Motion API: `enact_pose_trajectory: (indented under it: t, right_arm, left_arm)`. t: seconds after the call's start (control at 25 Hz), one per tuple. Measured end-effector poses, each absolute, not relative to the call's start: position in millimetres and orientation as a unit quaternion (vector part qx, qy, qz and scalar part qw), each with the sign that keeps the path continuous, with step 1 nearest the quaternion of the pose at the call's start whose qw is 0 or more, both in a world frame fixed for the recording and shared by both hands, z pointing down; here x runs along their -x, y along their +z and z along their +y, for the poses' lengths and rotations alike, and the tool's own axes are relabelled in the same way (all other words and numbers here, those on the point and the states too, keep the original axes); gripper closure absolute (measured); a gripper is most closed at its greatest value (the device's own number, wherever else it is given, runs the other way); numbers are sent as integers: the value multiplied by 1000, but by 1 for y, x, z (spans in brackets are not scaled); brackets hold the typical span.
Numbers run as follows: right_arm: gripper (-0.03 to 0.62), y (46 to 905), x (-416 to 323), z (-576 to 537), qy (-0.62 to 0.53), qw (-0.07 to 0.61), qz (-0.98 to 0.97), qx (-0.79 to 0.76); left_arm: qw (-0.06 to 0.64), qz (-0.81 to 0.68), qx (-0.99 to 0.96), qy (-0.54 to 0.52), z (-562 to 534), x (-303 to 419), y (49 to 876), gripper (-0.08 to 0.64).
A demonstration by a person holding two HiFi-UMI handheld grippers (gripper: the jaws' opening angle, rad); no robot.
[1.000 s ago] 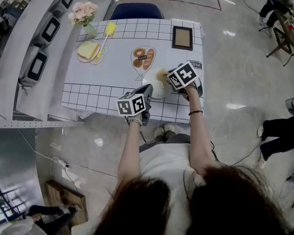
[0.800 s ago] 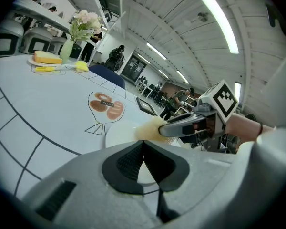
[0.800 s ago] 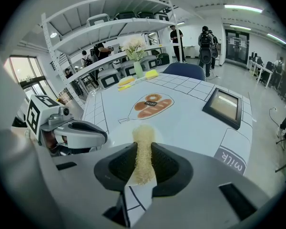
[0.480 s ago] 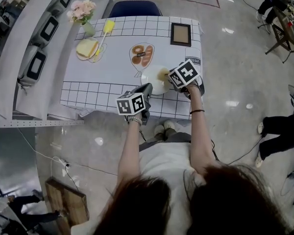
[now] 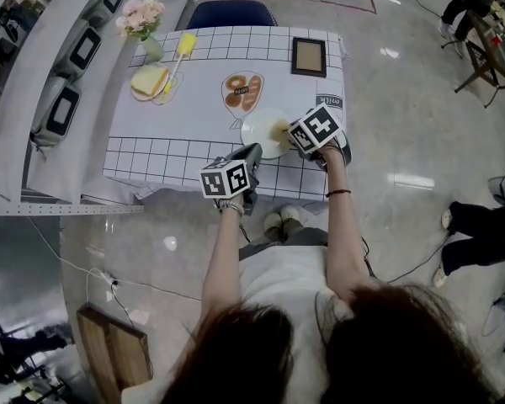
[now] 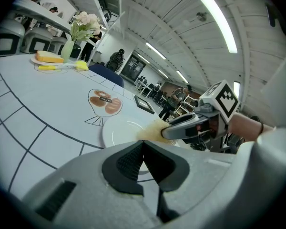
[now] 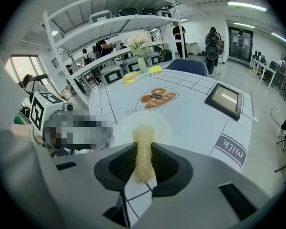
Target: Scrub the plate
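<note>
Grid-print desk (image 5: 177, 133), glossy floor (image 5: 404, 99); white plate (image 5: 259, 130) under tan scrubber (image 7: 143, 140) pinched in right gripper (image 7: 143, 163) fingers; left gripper (image 6: 143, 144) fingers pressed together.

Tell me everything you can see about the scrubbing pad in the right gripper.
The scrubbing pad is a tan, coarse, fibrous wad, loofah-like, pinched thin between the shut jaws of the right gripper. It sticks out forward past them, and its frayed far end seems to rest on the white plate, on that gripper's side. Nothing else touches it.
</note>
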State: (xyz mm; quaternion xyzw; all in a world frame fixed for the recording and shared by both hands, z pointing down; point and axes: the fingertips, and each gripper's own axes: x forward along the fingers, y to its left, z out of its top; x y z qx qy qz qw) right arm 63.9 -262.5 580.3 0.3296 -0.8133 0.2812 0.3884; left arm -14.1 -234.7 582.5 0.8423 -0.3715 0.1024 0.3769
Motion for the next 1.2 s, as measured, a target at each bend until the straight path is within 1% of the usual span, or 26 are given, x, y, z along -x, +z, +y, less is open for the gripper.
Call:
enact_pose_trajectory:
  t: [1.2]
  right_arm:
    - [512,581,-42,-235,281,400,-824,-287]
  left_arm:
    - [381,-397,-830,93,-212,30,580,549]
